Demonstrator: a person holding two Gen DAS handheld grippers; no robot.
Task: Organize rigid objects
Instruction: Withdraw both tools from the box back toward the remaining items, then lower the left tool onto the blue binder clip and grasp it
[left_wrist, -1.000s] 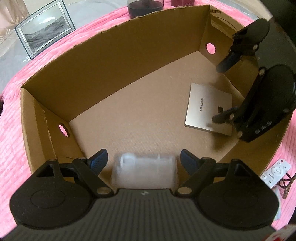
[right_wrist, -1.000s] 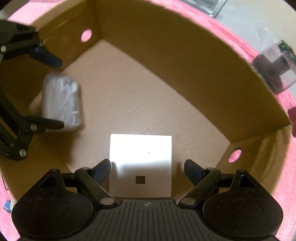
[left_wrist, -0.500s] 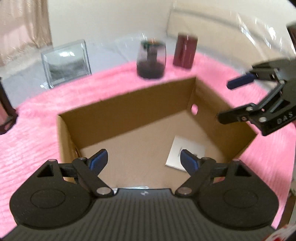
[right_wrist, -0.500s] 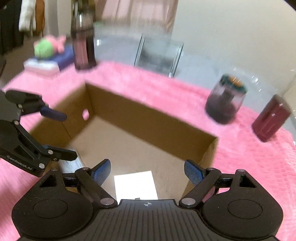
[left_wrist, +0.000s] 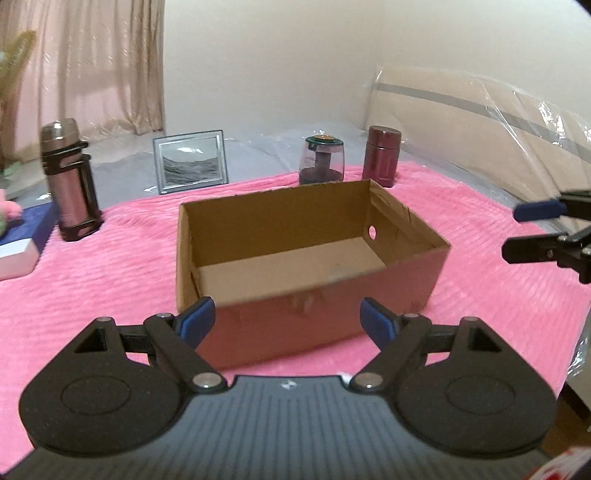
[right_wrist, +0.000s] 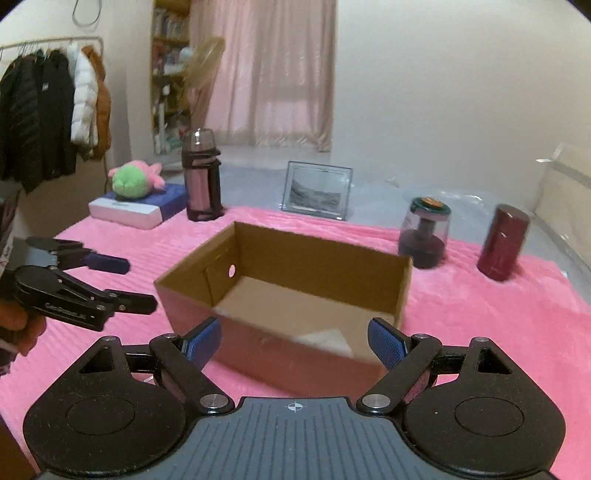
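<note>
A cardboard box (left_wrist: 314, 258) sits open-topped on a pink blanket (left_wrist: 92, 288), and everything else is placed around it.

In the left wrist view, far to the box's left lies a blue-and-white book (left_wrist: 22, 240). Nearer the box, behind its left corner, stands a pink flask (left_wrist: 70, 184) in a black carrier. A framed picture (left_wrist: 190, 166) stands behind the box. Behind the box's right corner stand a clear jar (left_wrist: 323, 160) with a green lid and, just beside it, a dark red canister (left_wrist: 382, 155). The left claw (left_wrist: 288, 319) hangs in front of the box's near wall, its blue pads spread wide with nothing between them. To the box's right, the right claw (left_wrist: 524, 230) hangs above the blanket, also wide open and empty.

In the right wrist view, a green-and-pink plush toy (right_wrist: 135, 181) rests on the book (right_wrist: 136, 208), far behind the box's left side. Inside the box (right_wrist: 288, 295), a flat white item (right_wrist: 325, 341) lies on the floor against the near wall; what it is cannot be made out.
</note>
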